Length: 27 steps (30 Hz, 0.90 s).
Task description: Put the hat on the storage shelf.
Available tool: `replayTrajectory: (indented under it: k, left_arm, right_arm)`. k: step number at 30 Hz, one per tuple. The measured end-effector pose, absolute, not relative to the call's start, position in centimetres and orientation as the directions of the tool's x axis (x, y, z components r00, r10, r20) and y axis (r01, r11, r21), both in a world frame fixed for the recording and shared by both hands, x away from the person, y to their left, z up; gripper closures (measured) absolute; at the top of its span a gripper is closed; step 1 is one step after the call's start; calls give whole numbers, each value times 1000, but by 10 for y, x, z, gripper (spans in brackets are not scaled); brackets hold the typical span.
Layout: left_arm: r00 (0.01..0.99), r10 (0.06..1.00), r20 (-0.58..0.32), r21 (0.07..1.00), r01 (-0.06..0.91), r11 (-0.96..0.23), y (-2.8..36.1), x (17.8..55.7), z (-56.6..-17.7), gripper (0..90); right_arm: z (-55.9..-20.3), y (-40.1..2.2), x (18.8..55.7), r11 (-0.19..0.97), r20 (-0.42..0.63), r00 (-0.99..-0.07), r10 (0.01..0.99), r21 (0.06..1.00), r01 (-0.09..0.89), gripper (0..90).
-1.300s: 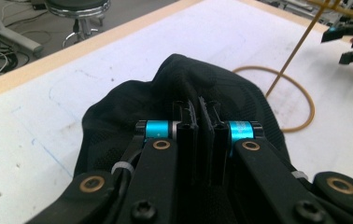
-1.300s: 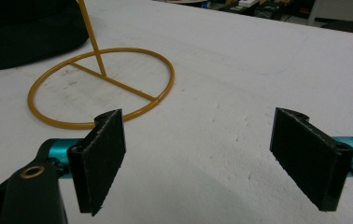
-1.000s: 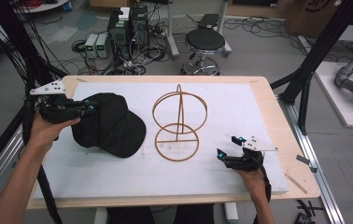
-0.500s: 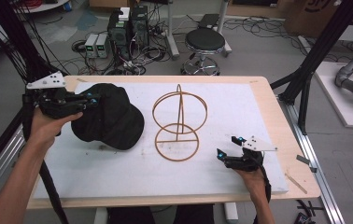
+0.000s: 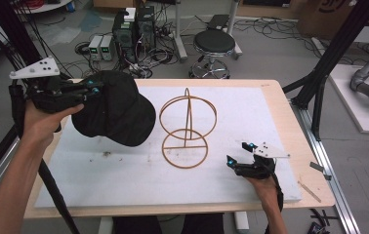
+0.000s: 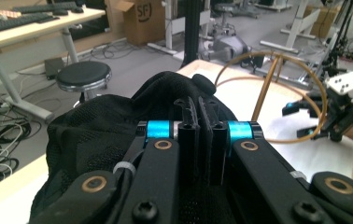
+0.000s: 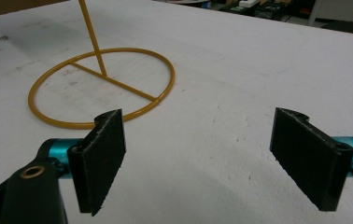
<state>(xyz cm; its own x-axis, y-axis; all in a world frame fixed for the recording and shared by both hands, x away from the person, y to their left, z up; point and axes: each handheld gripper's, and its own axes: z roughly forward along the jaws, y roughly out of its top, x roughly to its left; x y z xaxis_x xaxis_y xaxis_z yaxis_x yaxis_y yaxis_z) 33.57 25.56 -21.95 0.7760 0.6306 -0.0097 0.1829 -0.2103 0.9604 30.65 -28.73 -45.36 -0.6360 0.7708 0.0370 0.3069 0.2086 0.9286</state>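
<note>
A black mesh cap (image 5: 116, 109) hangs lifted above the left of the white mat, its brim pointing toward the stand. My left gripper (image 5: 91, 89) is shut on the cap's edge; in the left gripper view the jaws pinch the black fabric (image 6: 104, 126) of the cap. A gold wire hat stand (image 5: 187, 127) with two rings and a central post stands mid-table; its base ring (image 7: 101, 88) lies just ahead of the right gripper. My right gripper (image 5: 238, 154) rests low at the front right, open, nothing between its pads (image 7: 99, 157).
The white mat (image 5: 124, 175) covers a wooden table (image 5: 275, 95). A black frame post (image 5: 326, 58) rises at the right edge. Beyond the far edge are a stool (image 5: 214, 44), computer boxes (image 5: 133, 27) and floor cables.
The left gripper has lifted the cap off the mat and carried it up and toward the far left. The right gripper has stayed where it was.
</note>
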Motion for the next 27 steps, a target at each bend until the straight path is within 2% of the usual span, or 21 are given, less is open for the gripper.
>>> replayTrajectory:
  k: [13, 27]
  left_arm:
    - [776, 631, -21, 976, 151, -154, 252, 331, -200, 868]
    - [785, 620, 20, 983, 97, -153, 244, 317, -165, 868]
  right_arm:
    - [-454, -287, 307, 212, 37, -636, 771, 926, 311, 185]
    - [-453, -287, 307, 213, 37, -637, 770, 926, 311, 185]
